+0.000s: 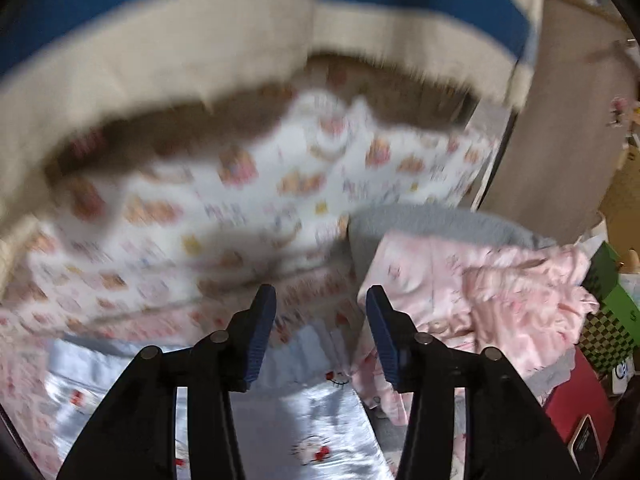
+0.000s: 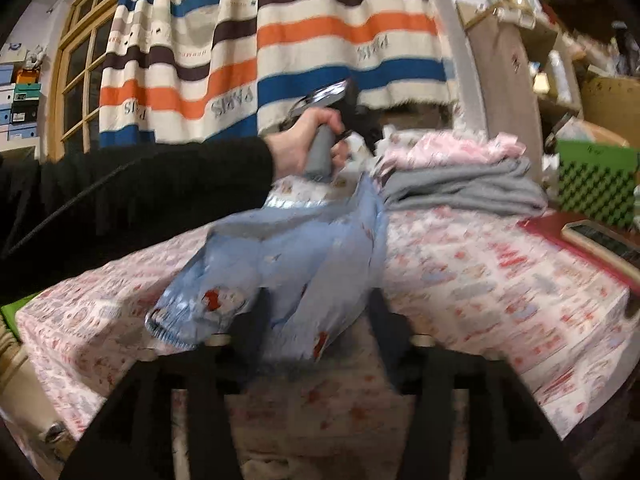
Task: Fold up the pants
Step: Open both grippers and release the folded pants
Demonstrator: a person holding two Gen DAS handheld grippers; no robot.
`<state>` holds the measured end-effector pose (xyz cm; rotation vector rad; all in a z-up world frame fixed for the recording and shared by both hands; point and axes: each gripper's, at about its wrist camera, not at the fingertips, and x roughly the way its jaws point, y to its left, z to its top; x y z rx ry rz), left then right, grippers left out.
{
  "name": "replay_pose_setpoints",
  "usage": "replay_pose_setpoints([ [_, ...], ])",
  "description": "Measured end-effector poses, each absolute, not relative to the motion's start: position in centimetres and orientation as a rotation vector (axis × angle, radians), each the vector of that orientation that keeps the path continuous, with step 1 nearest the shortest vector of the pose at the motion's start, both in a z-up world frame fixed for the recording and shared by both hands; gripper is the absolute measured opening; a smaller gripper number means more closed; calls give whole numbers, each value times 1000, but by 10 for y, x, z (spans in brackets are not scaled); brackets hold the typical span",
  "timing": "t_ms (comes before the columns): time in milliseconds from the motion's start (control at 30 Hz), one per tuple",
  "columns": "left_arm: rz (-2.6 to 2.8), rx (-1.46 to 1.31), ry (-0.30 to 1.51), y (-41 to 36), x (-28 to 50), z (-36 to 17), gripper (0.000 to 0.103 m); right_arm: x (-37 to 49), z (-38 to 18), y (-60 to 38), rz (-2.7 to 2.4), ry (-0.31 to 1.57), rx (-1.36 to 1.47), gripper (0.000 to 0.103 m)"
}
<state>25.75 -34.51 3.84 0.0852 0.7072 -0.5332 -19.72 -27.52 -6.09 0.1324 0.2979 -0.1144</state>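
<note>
Both grippers, left gripper and right gripper, have parted fingers.

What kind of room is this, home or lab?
Likely a cluttered home room: a striped curtain over a wooden window, a table under a printed cloth with stacked clothes, and crowded shelves alongside.

Two close wrist views, sharing blue pants

Colours we see on the bed

Our pants are pale blue with red-bowed cats; the sheet pink-printed; the curtain striped cream, orange, blue, brown.
</note>
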Motion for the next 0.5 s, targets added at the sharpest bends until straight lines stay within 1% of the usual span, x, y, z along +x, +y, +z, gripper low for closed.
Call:
replay_pose_setpoints([
  [67,-537,105,641,-332,243,52,49,-196,-55,-279,-122,289,133,60],
  [100,-533,113,609,-324,235,60,51,-195,-52,-282,-125,287,140,63],
  [233,-541,122,502,-284,194,82,52,-191,-44,-292,-144,271,165,63],
  [300,-521,145,438,-258,164,89,55,-189,-40,-294,-150,265,170,63],
  [367,-491,148,377,-228,133,89,59,-187,-37,-297,-155,259,177,63],
  [500,-386,150,311,-167,73,78,59,-185,-30,-300,-146,248,185,63],
])
